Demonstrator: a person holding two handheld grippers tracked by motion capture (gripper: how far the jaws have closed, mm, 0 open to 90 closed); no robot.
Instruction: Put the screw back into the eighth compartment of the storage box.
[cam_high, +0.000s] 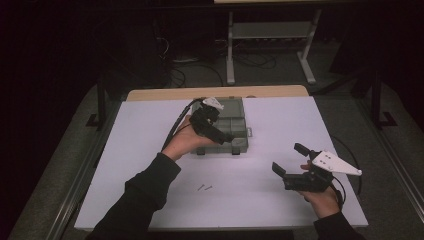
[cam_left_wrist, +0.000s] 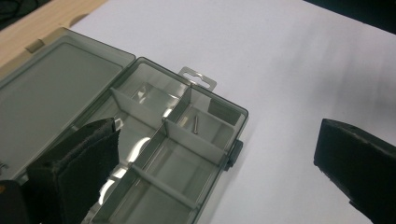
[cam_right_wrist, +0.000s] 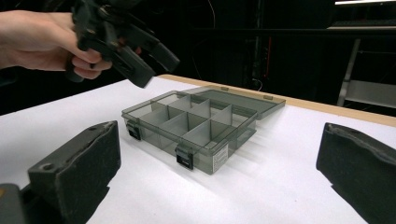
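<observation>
The white worktop (cam_high: 280, 125) carries an open grey compartment box (cam_high: 235, 125) near the middle of its far edge. The left tool (cam_high: 220, 131) hovers over the box, jaws apart, empty. The right tool (cam_high: 291, 160), also wide open, is held above the near right corner. One screw (cam_left_wrist: 196, 124) lies in a compartment; two more screws (cam_high: 204, 188) lie near the front edge.

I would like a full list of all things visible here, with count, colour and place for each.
Smoky grey transparent plastic compartment box: one, lid open, far middle of table.
Small metal screw in box: one, silver, corner compartment beside the hang tab.
Loose small screws: two, silver, near middle of table.
White table top: one.
Left gripper: black, jaws open, over the box.
Right gripper: black, jaws open, near right.
</observation>
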